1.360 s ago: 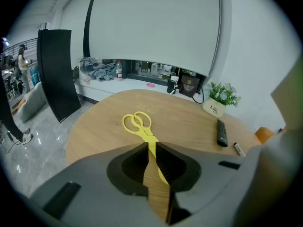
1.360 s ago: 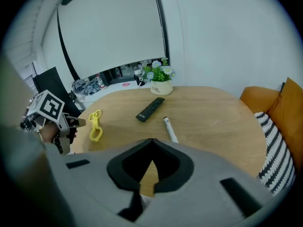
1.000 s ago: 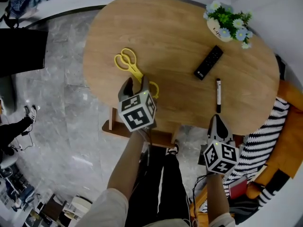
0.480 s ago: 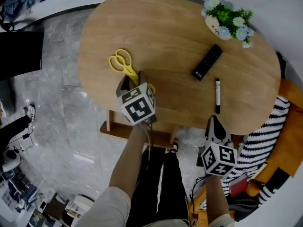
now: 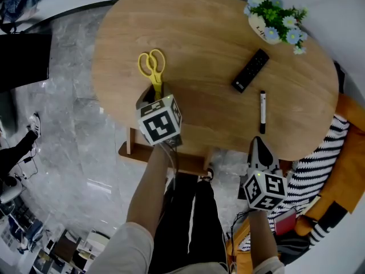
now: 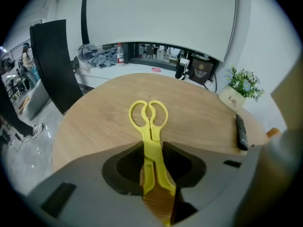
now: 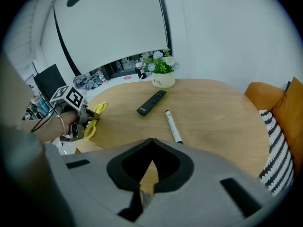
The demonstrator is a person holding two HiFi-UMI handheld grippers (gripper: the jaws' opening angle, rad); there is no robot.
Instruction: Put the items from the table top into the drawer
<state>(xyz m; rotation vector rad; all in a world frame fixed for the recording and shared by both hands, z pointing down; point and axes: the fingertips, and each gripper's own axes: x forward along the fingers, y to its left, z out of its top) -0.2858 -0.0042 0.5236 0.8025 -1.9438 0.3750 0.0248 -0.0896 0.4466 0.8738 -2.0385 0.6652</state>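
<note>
Grey right gripper (image 7: 151, 141) hangs just off the table's (image 5: 217, 33) near edge, jaws pressed together with nothing between them.

At the table's near-left edge, the left gripper (image 6: 152, 145) has just been closing its jaws. They now pinch the yellow scissors (image 6: 149, 122) at the blade end, with the handles pointing toward the table's far side. The scissors have swung from a diagonal lie into line with the jaws, which I read as a seated grip. They appear not yet lifted off the table.

Next step, in my judgement: lift them and carry them to the drawer, which I cannot positively identify.

Farther across the table, the pen (image 5: 262, 113), remote (image 5: 251, 71) and plant (image 5: 276, 23) remain to be handled.
</note>
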